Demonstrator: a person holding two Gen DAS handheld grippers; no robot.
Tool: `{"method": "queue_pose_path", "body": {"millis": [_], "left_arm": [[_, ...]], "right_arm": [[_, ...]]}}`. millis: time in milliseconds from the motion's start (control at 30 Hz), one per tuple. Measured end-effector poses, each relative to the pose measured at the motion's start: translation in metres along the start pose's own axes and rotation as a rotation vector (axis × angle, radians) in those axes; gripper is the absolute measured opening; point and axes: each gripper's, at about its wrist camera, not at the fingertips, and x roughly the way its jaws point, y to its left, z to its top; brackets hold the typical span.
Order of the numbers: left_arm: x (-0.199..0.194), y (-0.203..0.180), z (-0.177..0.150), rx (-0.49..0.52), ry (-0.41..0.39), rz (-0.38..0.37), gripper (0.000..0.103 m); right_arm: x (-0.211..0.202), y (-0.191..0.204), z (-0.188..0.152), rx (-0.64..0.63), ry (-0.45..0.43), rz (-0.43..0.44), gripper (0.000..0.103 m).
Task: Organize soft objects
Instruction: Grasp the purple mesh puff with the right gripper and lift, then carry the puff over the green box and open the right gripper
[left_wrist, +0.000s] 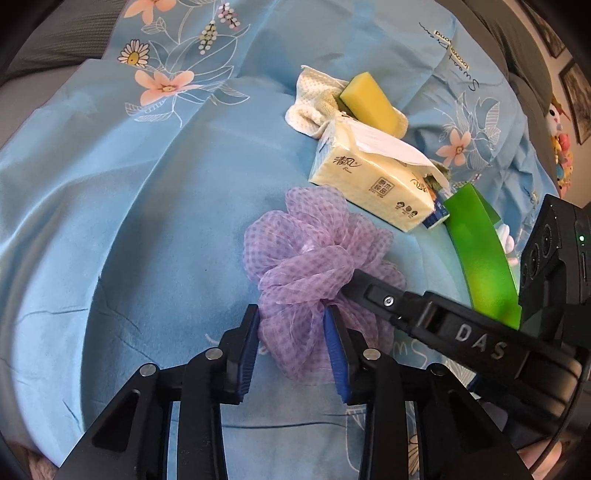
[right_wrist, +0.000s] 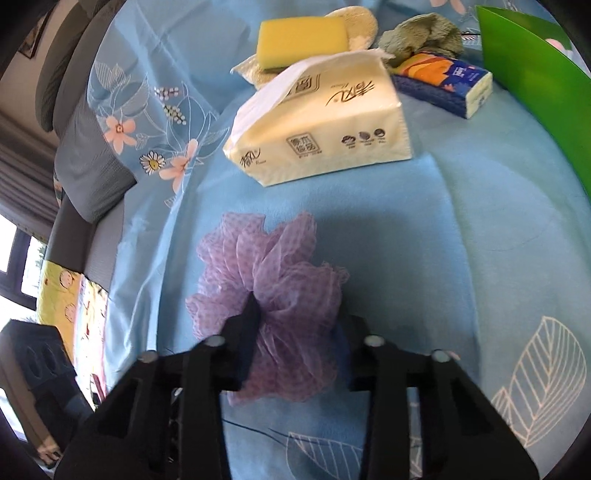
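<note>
The frilly purple mesh bath puff (left_wrist: 317, 273) is pinched between the blue-padded fingers of the left gripper (left_wrist: 291, 347), its netting bunched at the pads. The same puff is also gripped by the black right gripper (right_wrist: 299, 332), whose fingers are closed into the gauzy folds. The puff is rested on a smooth blue flowered sheet (left_wrist: 122, 236). At one o'clock from the puff a soft, cream tissue pack (left_wrist: 373, 184) is seen, a white sheet pulled from its top. Beyond it a yellow block sponge (left_wrist: 369, 101) is laid on a dimpled white cloth (left_wrist: 314, 99). A glossy green curved bin (left_wrist: 484, 258) is stood at three o'clock.
</note>
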Motion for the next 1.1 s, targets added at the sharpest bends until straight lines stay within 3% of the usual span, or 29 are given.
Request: {"method": "queue_pose_path", "body": {"millis": [67,133,200,633,1100], "left_arm": [[-0.001,-0.002,0.001,0.007,0.0,-0.005,0.03],[-0.003,-0.007,0.001,0.024,-0.009,-0.002,0.029],[-0.007,-0.012,0.002,0.041,-0.015,0.006,0.029],[-0.065,-0.058,0.008,0.161,-0.152,0.007,0.028],[-0.098,-0.101,0.002,0.257,-0.233,-0.017,0.028]], "right_arm": [[0.001,-0.001,0.0,-0.008,0.007,0.025,0.014],[0.002,-0.002,-0.001,0.005,0.026,0.073,0.012],[-0.001,0.001,-0.002,0.004,0.013,0.066,0.011],[-0.069,0.018,-0.001,-0.02,-0.142,0.157,0.011],[-0.133,0.023,-0.01,-0.041,-0.292,0.163,0.012]]}}
